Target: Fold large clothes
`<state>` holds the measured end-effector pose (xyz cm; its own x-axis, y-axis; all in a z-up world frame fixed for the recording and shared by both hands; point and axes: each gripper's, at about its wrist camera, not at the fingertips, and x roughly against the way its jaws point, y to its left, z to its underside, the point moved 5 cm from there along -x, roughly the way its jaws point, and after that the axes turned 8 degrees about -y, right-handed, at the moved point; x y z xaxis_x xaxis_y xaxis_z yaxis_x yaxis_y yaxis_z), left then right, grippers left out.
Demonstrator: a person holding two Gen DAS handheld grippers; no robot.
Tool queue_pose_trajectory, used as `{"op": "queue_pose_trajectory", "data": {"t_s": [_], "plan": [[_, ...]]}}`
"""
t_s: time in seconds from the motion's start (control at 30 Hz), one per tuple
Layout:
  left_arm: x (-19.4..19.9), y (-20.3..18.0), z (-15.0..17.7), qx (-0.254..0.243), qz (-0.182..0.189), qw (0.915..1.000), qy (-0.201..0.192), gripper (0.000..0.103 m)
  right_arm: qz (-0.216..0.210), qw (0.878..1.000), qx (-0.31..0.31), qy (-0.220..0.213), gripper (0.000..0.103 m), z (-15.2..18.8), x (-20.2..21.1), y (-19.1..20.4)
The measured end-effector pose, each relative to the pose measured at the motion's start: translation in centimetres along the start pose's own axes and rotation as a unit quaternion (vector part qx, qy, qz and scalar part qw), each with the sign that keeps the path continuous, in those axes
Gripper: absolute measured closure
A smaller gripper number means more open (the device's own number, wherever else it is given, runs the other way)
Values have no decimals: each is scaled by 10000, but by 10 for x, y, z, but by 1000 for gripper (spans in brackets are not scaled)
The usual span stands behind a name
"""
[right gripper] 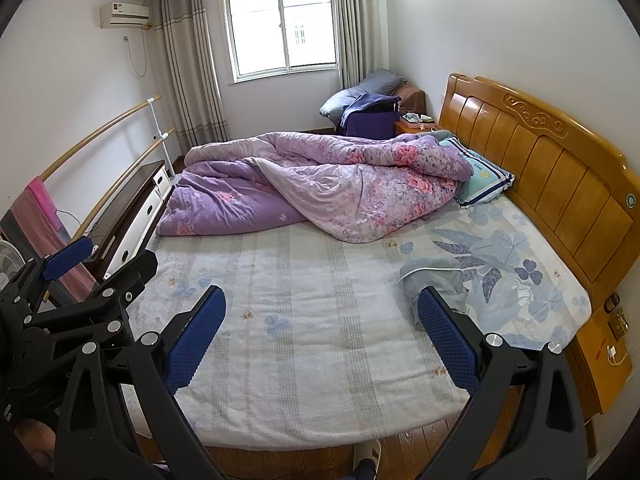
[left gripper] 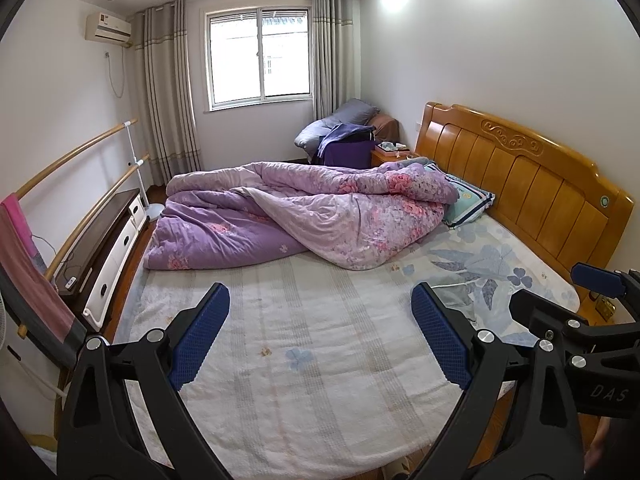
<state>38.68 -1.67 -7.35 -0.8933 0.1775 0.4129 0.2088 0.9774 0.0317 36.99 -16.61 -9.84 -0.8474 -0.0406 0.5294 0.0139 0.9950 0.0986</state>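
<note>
A crumpled grey garment (right gripper: 434, 282) with a white cord lies on the bed's right side near the headboard; in the left wrist view (left gripper: 458, 298) it shows just beyond the right finger. My left gripper (left gripper: 320, 300) is open and empty, held above the near part of the bed. My right gripper (right gripper: 322, 306) is open and empty too, its right fingertip close over the garment's near edge. The right gripper also shows at the right edge of the left wrist view (left gripper: 592, 304), the left gripper at the left edge of the right wrist view (right gripper: 72, 276).
A purple floral quilt (left gripper: 304, 216) lies heaped across the far half of the bed (left gripper: 320, 400). A pillow (left gripper: 468, 200) rests by the wooden headboard (left gripper: 540, 192). A TV cabinet (left gripper: 100, 252) and wooden rails stand left. A nightstand (right gripper: 604, 356) stands right.
</note>
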Motion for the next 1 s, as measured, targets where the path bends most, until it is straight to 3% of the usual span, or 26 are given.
{"op": "queue_pose_trajectory", "data": {"t_s": [1.0], "plan": [[-3, 0, -5, -45, -26, 9999, -103, 10, 106, 9999, -16, 14, 10, -2, 4, -6]]}}
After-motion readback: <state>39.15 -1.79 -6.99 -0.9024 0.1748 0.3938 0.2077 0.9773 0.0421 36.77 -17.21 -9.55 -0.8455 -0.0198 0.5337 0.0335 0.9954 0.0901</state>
